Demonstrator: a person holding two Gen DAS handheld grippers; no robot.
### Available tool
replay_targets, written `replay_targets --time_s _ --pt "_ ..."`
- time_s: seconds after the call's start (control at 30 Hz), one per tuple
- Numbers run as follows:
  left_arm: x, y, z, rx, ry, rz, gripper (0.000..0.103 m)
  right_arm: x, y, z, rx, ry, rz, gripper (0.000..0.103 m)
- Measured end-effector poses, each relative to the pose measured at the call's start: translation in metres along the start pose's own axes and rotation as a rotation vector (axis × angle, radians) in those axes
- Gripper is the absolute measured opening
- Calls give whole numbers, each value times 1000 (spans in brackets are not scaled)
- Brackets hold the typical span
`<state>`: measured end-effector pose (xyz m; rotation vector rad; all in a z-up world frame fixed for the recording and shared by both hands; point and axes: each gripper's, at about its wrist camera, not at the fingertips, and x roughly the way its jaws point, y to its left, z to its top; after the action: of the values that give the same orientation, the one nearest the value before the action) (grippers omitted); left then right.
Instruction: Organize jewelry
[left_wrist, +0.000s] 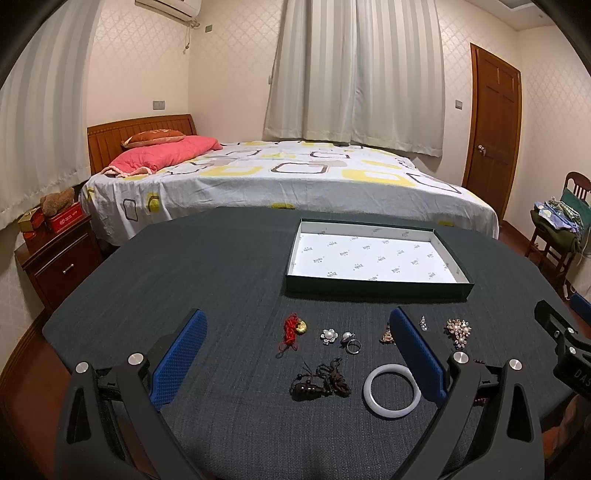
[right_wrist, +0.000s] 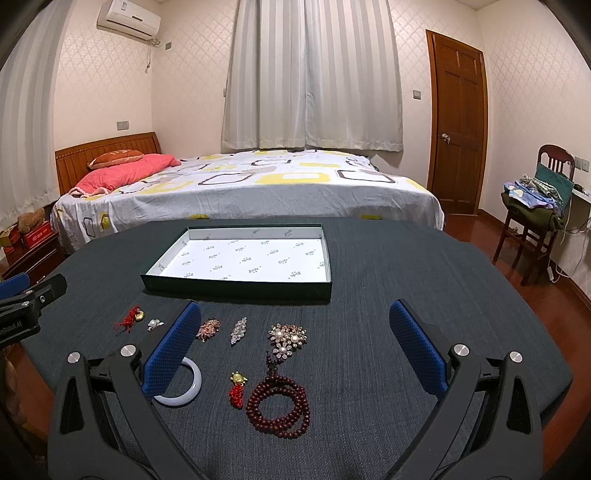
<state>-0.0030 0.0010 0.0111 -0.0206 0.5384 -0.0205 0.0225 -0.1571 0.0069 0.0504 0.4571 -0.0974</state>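
Both grippers, left (left_wrist: 298, 350) and right (right_wrist: 295, 343), hovered with blue-padded fingers spread, holding nothing. Beneath lay a white jade bangle (left_wrist: 392, 390) and dark red bead strand (right_wrist: 279, 405); beyond stood a shallow green paper-lined tray (left_wrist: 376, 287).

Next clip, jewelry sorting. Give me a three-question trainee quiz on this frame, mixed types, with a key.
1. True or false: the tray already holds some jewelry.
2. Multiple choice: what lies just right of the white bangle in the right wrist view? A) a ring B) a gold and red charm C) a key
3. Fill in: both the left gripper and the right gripper are ____, holding nothing.

Key: 1 false, only printed paper lines it; 2 B; 3 open.
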Motion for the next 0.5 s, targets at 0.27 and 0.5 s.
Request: replay_targets --time_s 0.27,0.5 --pt "0 1 0 0 -1 2 96 -1 1 1 -2 -2 -1 100" --pt "-1 2 2 -1 -3 3 96 -2 2 4 -4 -3 0 100"
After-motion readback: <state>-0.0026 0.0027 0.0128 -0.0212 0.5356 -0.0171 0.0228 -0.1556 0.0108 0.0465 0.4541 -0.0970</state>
